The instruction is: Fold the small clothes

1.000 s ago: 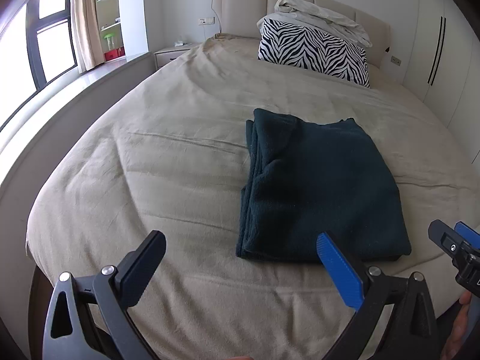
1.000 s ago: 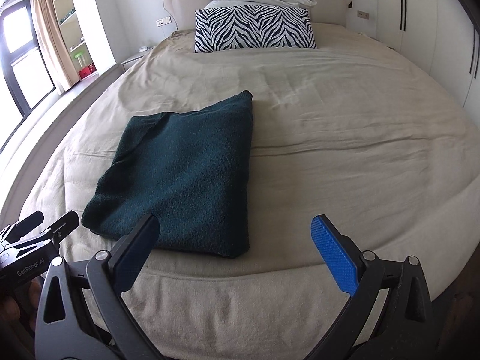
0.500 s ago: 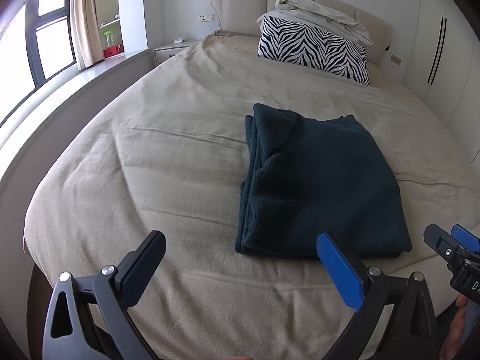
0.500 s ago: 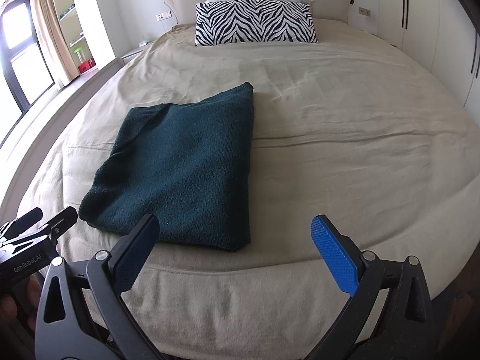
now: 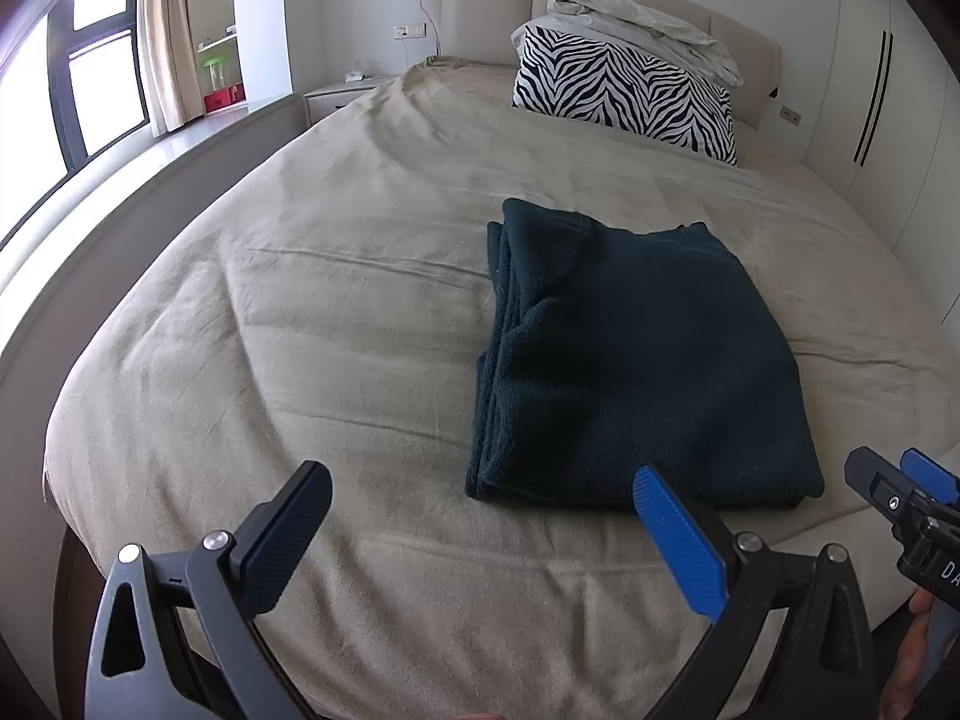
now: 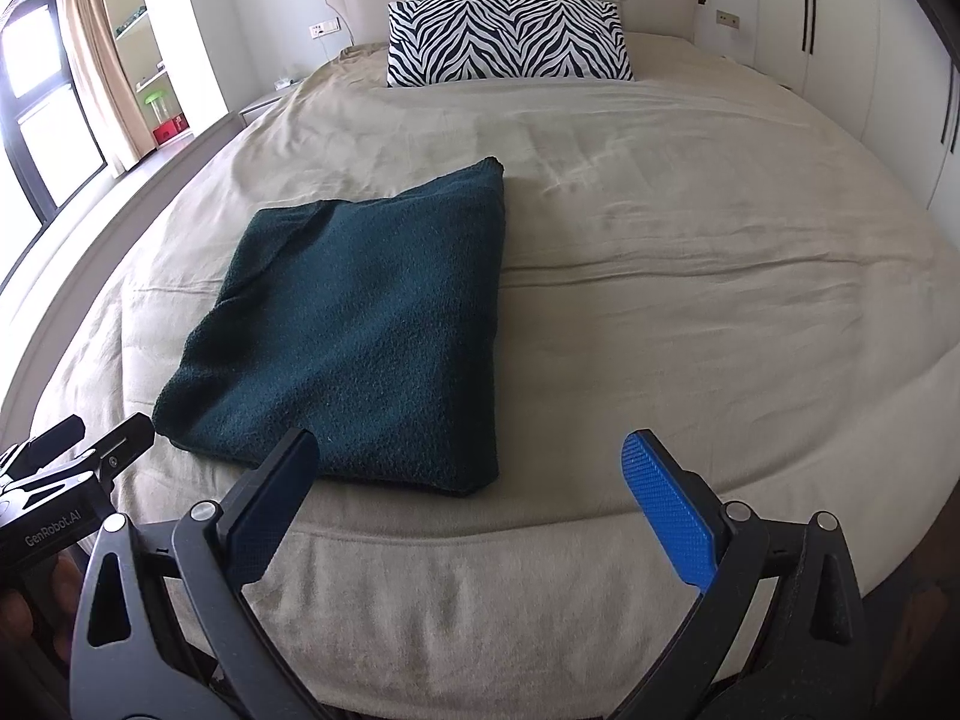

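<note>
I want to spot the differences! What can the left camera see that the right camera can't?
Only the left wrist view shows the stacked layered edge of the folded dark green knitted garment. Only the right wrist view shows its smooth folded edge and the bare beige bedspread beyond it. Both show the garment, the zebra-striped pillow and the open left gripper and right gripper, holding nothing.

Your right gripper [image 5: 900,483] cut off by the frame edge beside the folded dark green garment [image 5: 636,372], garment's underside layers hidden from you, shelf items [image 5: 216,75] beyond it too small to identify, window [image 5: 90,90] blown out.
</note>
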`<state>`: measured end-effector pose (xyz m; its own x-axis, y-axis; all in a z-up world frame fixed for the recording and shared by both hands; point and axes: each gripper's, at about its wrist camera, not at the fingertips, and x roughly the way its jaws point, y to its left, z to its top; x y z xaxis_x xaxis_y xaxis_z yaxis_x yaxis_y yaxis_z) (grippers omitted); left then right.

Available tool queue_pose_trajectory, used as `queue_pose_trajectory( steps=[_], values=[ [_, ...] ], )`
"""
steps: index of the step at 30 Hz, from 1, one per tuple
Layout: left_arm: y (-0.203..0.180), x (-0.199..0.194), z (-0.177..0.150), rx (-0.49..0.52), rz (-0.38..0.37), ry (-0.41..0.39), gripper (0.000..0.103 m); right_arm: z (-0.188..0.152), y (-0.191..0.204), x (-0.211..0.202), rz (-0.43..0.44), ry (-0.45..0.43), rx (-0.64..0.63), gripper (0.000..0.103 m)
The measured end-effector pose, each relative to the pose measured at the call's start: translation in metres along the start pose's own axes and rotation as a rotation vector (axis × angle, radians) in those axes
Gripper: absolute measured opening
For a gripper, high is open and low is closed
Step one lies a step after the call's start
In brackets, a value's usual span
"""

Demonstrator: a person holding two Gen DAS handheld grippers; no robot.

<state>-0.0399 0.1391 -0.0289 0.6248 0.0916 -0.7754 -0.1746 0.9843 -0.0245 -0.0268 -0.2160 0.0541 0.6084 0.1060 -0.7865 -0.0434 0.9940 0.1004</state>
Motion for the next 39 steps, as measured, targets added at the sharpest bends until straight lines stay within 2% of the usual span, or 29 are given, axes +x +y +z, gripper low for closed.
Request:
queue_pose_trajectory(
  steps=[39],
  values=[
    [0.0022, 0.0062, -0.0055, 0.001, -0.004, 0.014, 0.103, -0.0066, -0.0016, 0.0070, -0.006, 0.015, -0.002, 0.103]
  ],
)
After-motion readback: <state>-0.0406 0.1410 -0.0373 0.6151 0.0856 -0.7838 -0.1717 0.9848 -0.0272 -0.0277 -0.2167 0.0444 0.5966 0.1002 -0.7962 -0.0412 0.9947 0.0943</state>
